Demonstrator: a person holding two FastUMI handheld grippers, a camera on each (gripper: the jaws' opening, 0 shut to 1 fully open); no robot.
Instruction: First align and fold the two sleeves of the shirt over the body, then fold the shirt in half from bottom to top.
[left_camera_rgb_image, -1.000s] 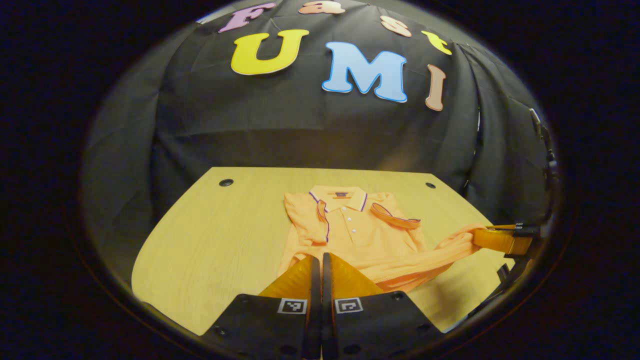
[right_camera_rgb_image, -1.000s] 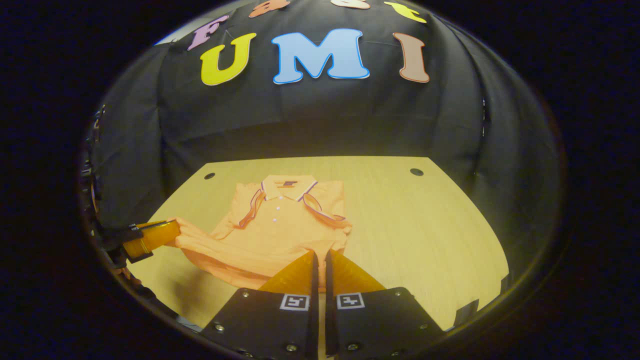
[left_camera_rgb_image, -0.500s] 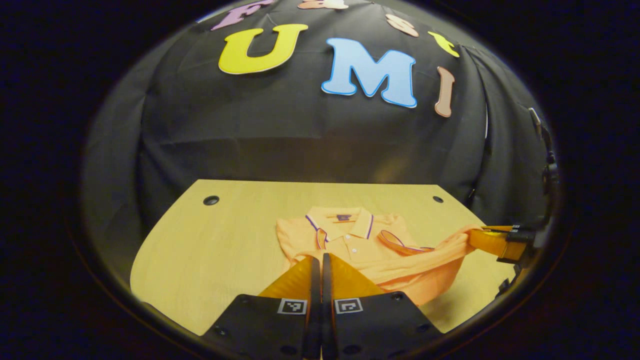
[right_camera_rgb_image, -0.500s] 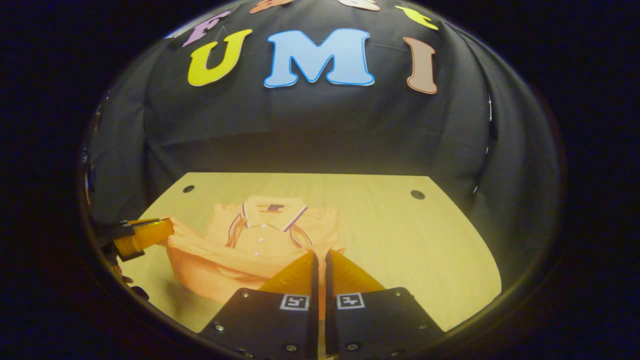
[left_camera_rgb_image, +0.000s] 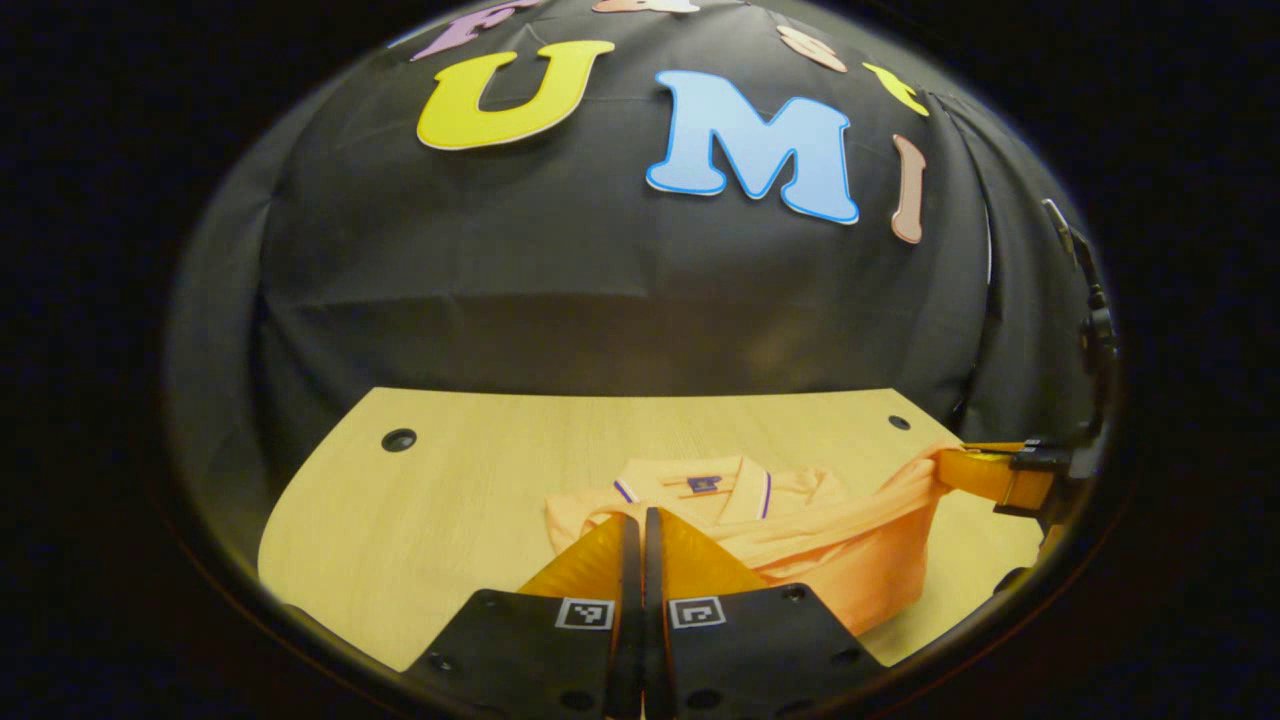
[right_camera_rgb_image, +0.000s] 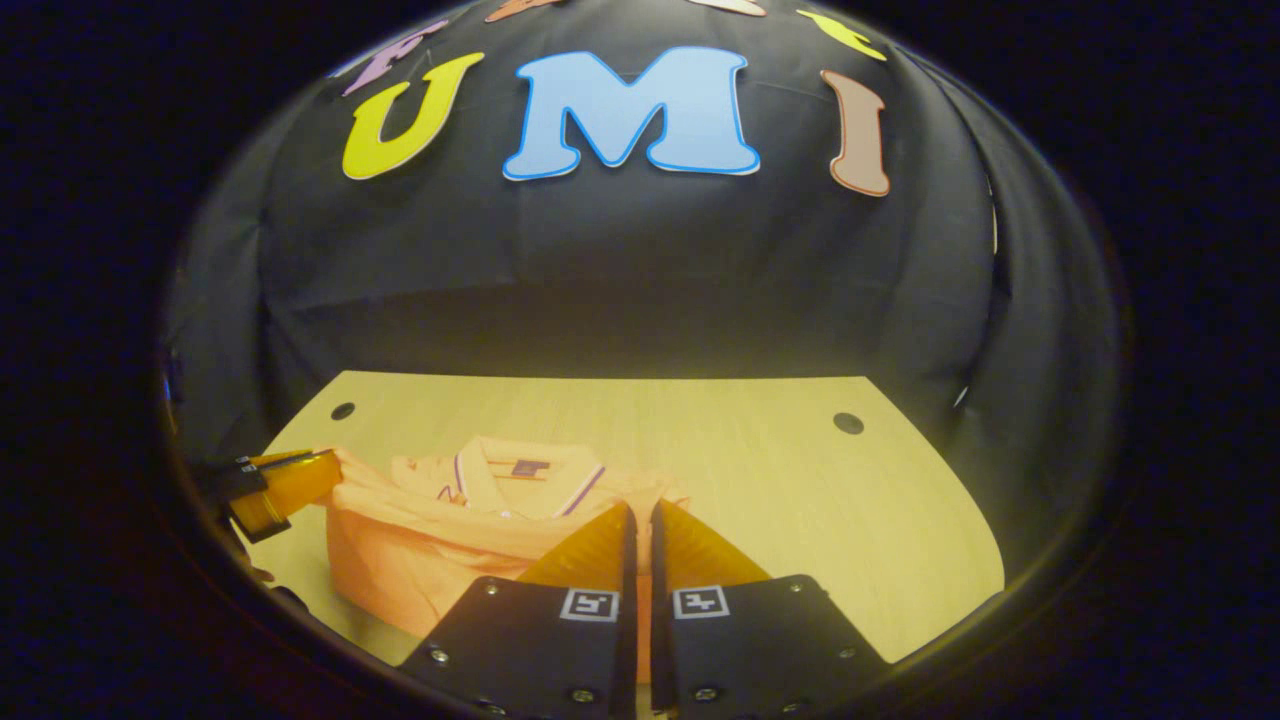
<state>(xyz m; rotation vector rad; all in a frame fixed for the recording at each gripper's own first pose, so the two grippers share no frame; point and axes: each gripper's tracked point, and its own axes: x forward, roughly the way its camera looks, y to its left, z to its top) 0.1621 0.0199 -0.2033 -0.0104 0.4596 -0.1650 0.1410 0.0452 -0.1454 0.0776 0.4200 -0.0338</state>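
The orange shirt (left_camera_rgb_image: 800, 540) lies near the middle of the worktop (left_camera_rgb_image: 430, 510), collar (right_camera_rgb_image: 525, 470) toward the far edge, its lower part lifted and carried over the body. The left hand-held gripper (left_camera_rgb_image: 633, 545) is clamped on one hem corner. The right hand-held gripper (right_camera_rgb_image: 640, 540) pinches the other, and it appears again at the edge of the left gripper view (left_camera_rgb_image: 985, 475) with cloth stretched from its closed fingers. The knit looks light, soft and floppy, sagging between the two grips, so holding the hem corners taut seems the best way to lay it flat.
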